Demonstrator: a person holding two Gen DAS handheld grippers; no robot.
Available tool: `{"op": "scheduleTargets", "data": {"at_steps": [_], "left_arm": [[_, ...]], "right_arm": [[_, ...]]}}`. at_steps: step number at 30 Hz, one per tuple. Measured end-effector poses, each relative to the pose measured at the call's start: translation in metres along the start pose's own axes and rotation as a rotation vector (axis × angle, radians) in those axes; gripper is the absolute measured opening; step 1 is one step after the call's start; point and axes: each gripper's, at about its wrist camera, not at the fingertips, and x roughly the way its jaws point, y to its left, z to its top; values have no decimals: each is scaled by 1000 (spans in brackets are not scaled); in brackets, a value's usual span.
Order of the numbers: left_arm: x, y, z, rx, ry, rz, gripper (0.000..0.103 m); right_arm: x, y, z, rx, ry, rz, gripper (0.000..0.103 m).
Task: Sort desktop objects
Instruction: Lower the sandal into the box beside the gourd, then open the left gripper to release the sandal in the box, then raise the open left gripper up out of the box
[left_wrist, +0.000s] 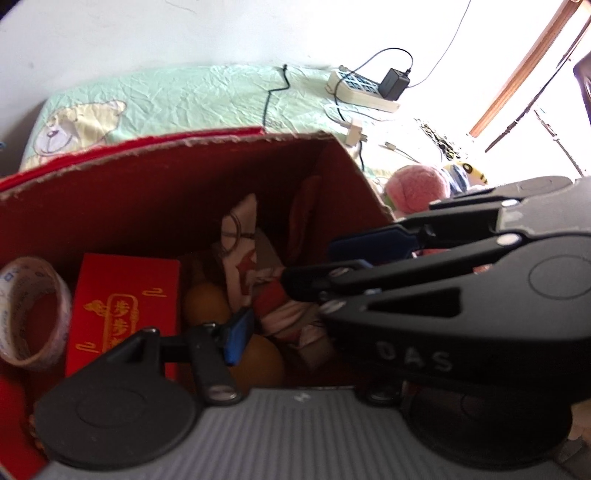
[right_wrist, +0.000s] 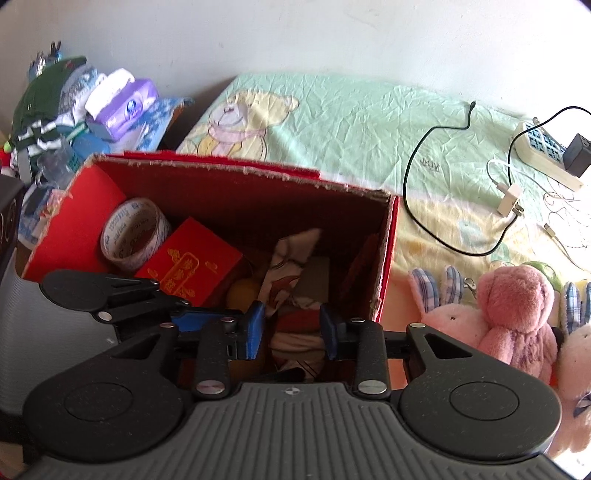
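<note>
My big red cardboard box (right_wrist: 236, 177) is sitting on the bed with the green bear sheet (right_wrist: 351, 122). A clear tape roll (right_wrist: 133, 234) is lying inside. My right claw (right_wrist: 291, 328) is hanging open above it, holding nothing. My left claw (left_wrist: 291, 291) is open too.

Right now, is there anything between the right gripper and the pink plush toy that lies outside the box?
Yes. The right gripper hangs open over the inside of the red box, and the box's right wall stands between it and the pink plush toy. The gripper must rise over that wall first.
</note>
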Motion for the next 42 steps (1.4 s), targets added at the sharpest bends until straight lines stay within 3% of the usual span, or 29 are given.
{"op": "scheduleTargets", "data": {"at_steps": [4, 13, 18, 24, 42], "left_arm": [[-9, 5, 1, 1, -30, 61, 62], [-24, 27, 2, -17, -104, 271, 67], [-24, 39, -1, -59, -105, 297, 67], [-17, 28, -1, -13, -107, 366, 68], [-15, 28, -2, -29, -112, 426, 72]], "right_arm": [[-3, -2, -2, 28, -71, 21, 35], [5, 2, -1, 63, -203, 38, 35], [11, 4, -4, 67, -250, 19, 37], [13, 6, -7, 73, -258, -9, 37], [13, 8, -11, 72, -284, -50, 34]]}}
